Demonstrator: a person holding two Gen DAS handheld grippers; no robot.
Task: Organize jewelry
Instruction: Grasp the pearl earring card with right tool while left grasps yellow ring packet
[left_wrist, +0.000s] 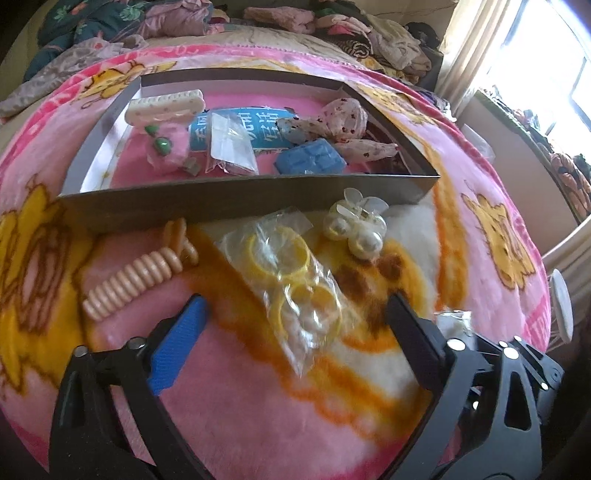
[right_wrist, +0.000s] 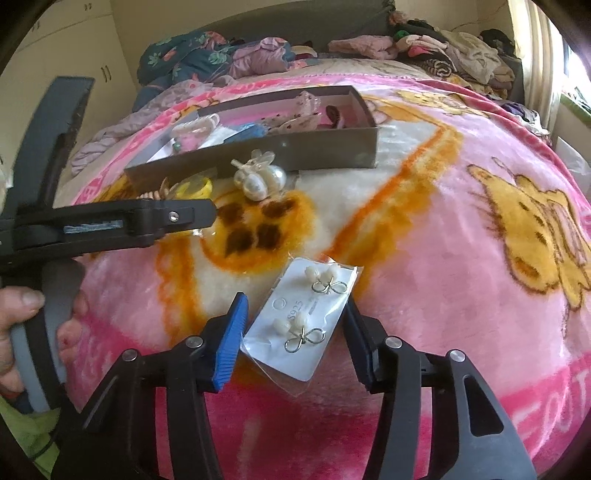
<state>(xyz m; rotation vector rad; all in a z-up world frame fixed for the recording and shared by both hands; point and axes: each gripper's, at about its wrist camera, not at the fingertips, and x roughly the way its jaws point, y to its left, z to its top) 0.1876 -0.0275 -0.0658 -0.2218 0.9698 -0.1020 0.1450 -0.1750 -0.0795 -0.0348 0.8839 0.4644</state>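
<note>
A grey open box (left_wrist: 236, 201) (right_wrist: 332, 151) lies on a pink blanket and holds several hair pieces. In front of it lie a clear bag of yellow rings (left_wrist: 295, 280), a peach spiral hair clip (left_wrist: 136, 277) and a pearl hair claw (left_wrist: 354, 225) (right_wrist: 260, 177). My left gripper (left_wrist: 295, 310) is open, its fingers either side of the ring bag. My right gripper (right_wrist: 295, 325) is open around a bagged white card of pearl earrings (right_wrist: 299, 321), which lies on the blanket. The left gripper's finger (right_wrist: 173, 216) also shows in the right wrist view.
Piled clothes (right_wrist: 424, 44) lie at the bed's far end. A window with a curtain (left_wrist: 480, 44) is at the right. The bed's right edge (left_wrist: 554, 258) drops off beside a white round object (left_wrist: 561, 302). A hand (right_wrist: 22, 314) grips the left tool's handle.
</note>
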